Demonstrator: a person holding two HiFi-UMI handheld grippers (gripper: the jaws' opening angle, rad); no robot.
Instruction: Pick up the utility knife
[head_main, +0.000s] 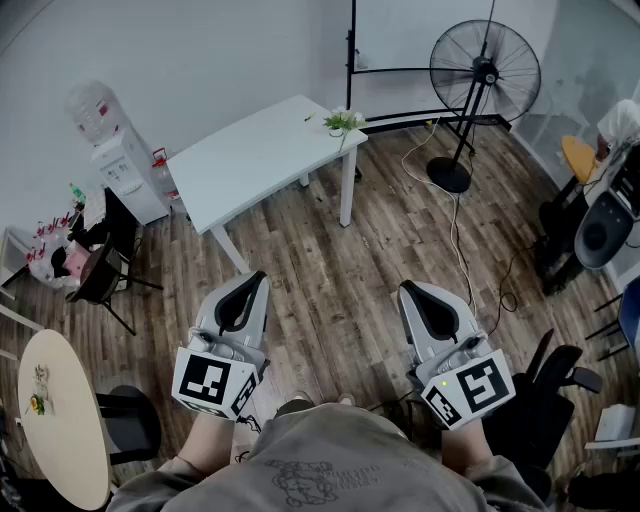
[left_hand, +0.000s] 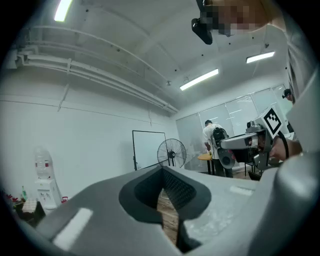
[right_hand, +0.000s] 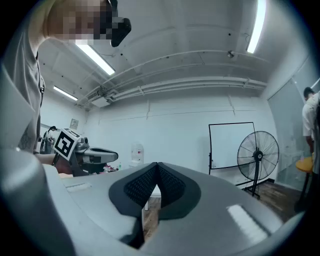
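Note:
No utility knife can be made out in any view. In the head view my left gripper (head_main: 247, 287) and right gripper (head_main: 418, 296) are held side by side, waist-high over the wooden floor, pointing forward. Both are shut, tips touching, with nothing between them. In the left gripper view the jaws of the left gripper (left_hand: 162, 171) meet, with floor showing through the gap below the tips. The right gripper (right_hand: 157, 166) looks the same in the right gripper view. A white table (head_main: 250, 155) stands ahead, carrying a small plant (head_main: 343, 121).
A standing fan (head_main: 483, 72) and its cable are at the right, with a whiteboard frame (head_main: 352, 45) behind. A water dispenser (head_main: 122, 160) and dark chair (head_main: 100, 275) are at the left, a round table (head_main: 60, 430) near left, office chairs (head_main: 560, 390) near right.

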